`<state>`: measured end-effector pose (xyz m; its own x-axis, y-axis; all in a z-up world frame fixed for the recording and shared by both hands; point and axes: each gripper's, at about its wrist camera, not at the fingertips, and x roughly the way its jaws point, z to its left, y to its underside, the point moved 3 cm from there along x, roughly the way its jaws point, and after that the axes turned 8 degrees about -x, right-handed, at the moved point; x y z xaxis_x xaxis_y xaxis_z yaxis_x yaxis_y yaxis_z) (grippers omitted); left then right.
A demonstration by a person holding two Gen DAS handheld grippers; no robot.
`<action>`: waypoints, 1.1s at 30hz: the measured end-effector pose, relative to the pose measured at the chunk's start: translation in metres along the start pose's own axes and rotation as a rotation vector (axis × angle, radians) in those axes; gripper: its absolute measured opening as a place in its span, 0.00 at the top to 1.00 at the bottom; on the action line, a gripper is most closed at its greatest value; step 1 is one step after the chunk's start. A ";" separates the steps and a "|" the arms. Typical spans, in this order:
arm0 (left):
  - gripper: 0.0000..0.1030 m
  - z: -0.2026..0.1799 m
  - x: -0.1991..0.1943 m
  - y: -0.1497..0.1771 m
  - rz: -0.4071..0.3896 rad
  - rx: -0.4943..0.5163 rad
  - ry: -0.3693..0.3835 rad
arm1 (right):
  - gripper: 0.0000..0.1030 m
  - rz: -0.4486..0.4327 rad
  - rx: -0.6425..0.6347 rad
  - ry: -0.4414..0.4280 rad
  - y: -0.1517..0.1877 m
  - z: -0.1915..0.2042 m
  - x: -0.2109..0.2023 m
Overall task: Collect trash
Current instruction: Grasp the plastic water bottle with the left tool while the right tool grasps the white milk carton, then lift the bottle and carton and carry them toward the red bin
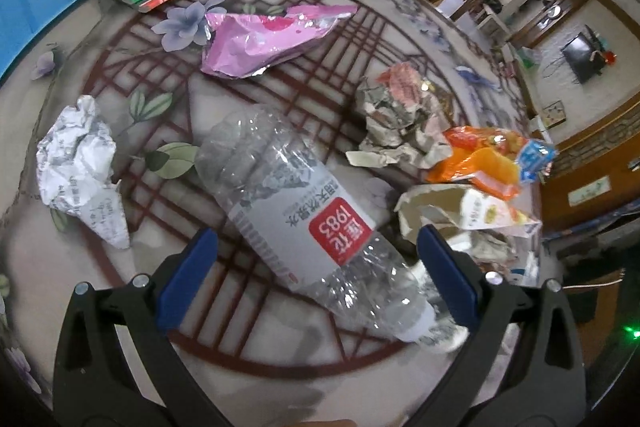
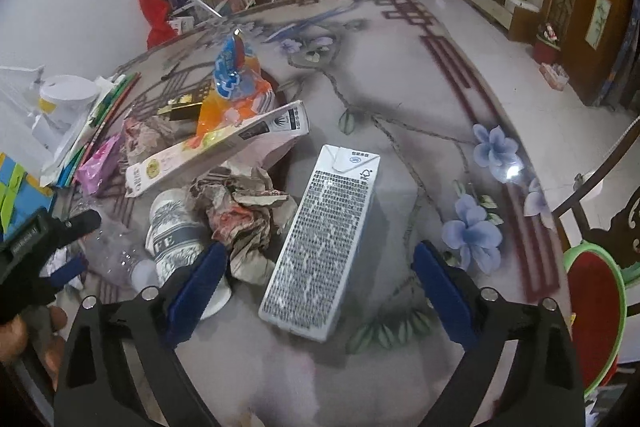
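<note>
On the clear plastic bottle [image 1: 304, 223] I read "1983" in white on its red label patch, upside down for me. On the paper cup [image 2: 176, 231] I see the letters "FE". The carton [image 2: 320, 243] print is too small to read.

Left gripper [image 1: 316, 259] and right gripper [image 2: 320, 267]: each has two black plastic arms with triangular cut-outs, silver round screws at the joints, and flat blue pads lining the fingers [image 2: 196, 291].
</note>
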<state>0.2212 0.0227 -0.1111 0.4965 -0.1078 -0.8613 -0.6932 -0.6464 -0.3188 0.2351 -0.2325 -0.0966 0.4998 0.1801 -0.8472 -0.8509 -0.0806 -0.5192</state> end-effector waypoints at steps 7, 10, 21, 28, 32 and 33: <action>0.05 -0.002 0.017 0.005 0.020 0.005 -0.032 | 0.31 0.047 0.025 0.024 -0.003 -0.007 0.018; 0.05 -0.001 0.021 0.005 0.026 -0.006 -0.042 | 0.39 0.059 0.049 0.013 -0.001 -0.013 0.024; 0.37 -0.014 0.026 0.012 0.057 0.096 -0.006 | 0.64 0.092 0.072 -0.007 0.007 -0.019 0.036; 0.51 -0.010 0.017 0.026 0.084 0.177 0.042 | 0.65 0.078 0.062 -0.016 0.016 -0.018 0.026; 0.51 -0.006 0.002 0.032 0.057 0.238 0.051 | 0.65 0.059 0.052 -0.017 0.020 -0.015 0.015; 0.51 -0.005 -0.004 0.033 0.047 0.245 0.052 | 0.65 0.053 0.050 -0.018 0.020 -0.015 0.011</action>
<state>0.1989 -0.0015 -0.1160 0.4821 -0.1759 -0.8583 -0.8193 -0.4376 -0.3705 0.2260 -0.2464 -0.1185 0.4512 0.1944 -0.8710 -0.8833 -0.0417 -0.4669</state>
